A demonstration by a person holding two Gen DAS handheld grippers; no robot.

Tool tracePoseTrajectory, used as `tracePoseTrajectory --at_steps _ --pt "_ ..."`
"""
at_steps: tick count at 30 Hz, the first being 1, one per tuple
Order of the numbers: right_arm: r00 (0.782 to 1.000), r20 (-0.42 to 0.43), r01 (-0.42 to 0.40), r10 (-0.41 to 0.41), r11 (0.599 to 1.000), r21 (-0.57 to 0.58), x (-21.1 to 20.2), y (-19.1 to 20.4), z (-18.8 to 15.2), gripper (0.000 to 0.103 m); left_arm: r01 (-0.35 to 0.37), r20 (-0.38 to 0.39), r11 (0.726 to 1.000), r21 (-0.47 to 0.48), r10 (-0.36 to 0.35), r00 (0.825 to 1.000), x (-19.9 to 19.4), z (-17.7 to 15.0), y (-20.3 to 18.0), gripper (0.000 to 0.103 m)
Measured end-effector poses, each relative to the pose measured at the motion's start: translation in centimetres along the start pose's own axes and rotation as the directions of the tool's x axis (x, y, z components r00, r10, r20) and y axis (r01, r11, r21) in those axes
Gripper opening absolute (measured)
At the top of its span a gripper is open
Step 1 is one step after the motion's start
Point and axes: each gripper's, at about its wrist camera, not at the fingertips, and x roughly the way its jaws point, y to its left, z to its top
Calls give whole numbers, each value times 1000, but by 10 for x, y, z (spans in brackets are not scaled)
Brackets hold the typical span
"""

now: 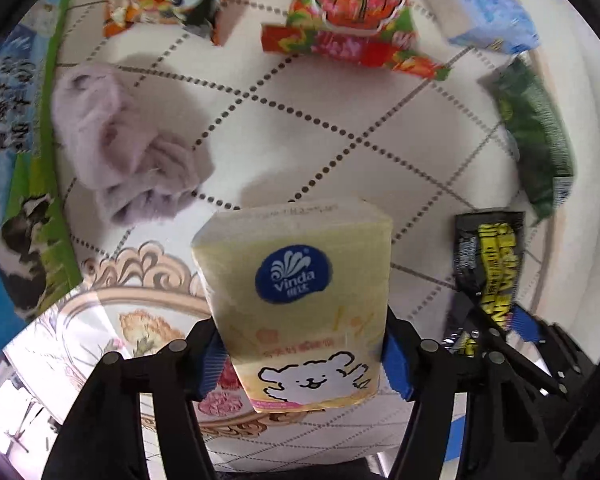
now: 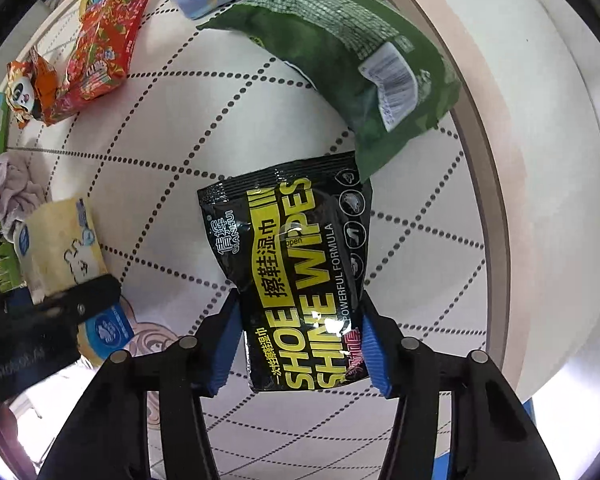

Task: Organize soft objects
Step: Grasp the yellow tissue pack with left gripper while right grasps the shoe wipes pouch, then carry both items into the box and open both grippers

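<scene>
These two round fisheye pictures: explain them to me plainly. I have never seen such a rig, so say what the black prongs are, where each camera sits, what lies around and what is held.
No robot here: a person holds a two-finger tool in each hand, and a camera on each looks forward along its black fingers with blue pads.

The left wrist view shows the left gripper shut on a yellow Vinda tissue pack.

The right wrist view shows the right gripper shut on a black shoe wipes pouch. The tissue pack shows at its left edge too.

Both are over a white quilted surface with dotted lines. On it lie a crumpled lilac cloth, a green packet, a red flowered packet and a light blue pack.
</scene>
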Motion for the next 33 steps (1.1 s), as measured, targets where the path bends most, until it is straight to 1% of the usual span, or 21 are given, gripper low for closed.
tracePoseTrajectory --at_steps 2,3,4,7,9,10,12,13,14,16,17,18,19,21,22,24,26,27,28,31,33 --pt "999 -1 -51 51 998 25 -6 -2 -7 54 15 43 1000 1 -15 999 -19 -9 1 62" --pt "998 3 -69 69 997 29 -23 -2 -3 54 28 65 1000 4 -28 997 -29 -13 2 62" --pt "996 12 -85 85 996 29 -29 0 -6 54 40 83 999 8 -40 996 -38 -17 3 62" --pt "990 44 -135 135 991 13 -55 10 -17 54 90 156 996 22 -92 983 -82 -28 14 62" --pt "983 70 -170 170 985 -10 -80 25 -25 54 126 184 992 30 -129 974 -107 -37 27 62" --pt "979 83 -185 187 982 -25 -93 32 -28 54 139 202 990 32 -143 969 -128 -34 40 62" --pt "968 108 -223 228 973 -58 -122 49 -34 54 133 254 991 33 -137 958 -164 -32 56 62" --pt "960 122 -242 251 967 -82 -139 61 -35 54 126 291 992 26 -128 948 -185 -37 75 62" --pt "952 141 -255 270 960 -119 -158 78 -34 54 121 313 993 17 -120 942 -196 -38 84 62" --pt "940 173 -262 294 947 -188 -188 103 -31 54 112 354 994 -13 -100 930 -224 -38 105 62" --pt "932 188 -266 311 936 -229 -203 126 -29 54 113 381 992 -47 -87 920 -237 -39 130 62" --pt "923 201 -273 329 925 -264 -214 152 -24 54 119 390 991 -62 -86 917 -241 -36 145 62" --pt "917 204 -278 342 916 -288 -224 160 -26 54 134 399 988 -83 -90 913 -245 -32 164 62" --pt "905 207 -289 371 895 -339 -238 213 -18 54 159 402 977 -139 -91 911 -241 -22 204 63" --pt "906 203 -286 371 890 -354 -234 238 -12 54 164 402 973 -162 -86 911 -243 -18 228 63" --pt "906 187 -290 381 877 -383 -227 286 0 54 155 397 969 -192 -68 915 -238 -8 265 63" --pt "917 182 -257 355 874 -413 -216 329 8 54 151 377 966 -212 -62 924 -225 7 297 62" --pt "919 176 -255 354 871 -421 -210 343 9 54 149 364 964 -220 -61 930 -221 14 313 62" --pt "926 164 -243 339 871 -428 -202 361 9 54 148 349 963 -223 -63 935 -211 22 325 62" --pt "946 130 -215 296 877 -430 -160 407 27 54 153 293 963 -224 -83 952 -179 49 351 62" --pt "956 121 -192 267 883 -429 -136 426 39 54 170 259 960 -222 -110 960 -165 59 362 63"
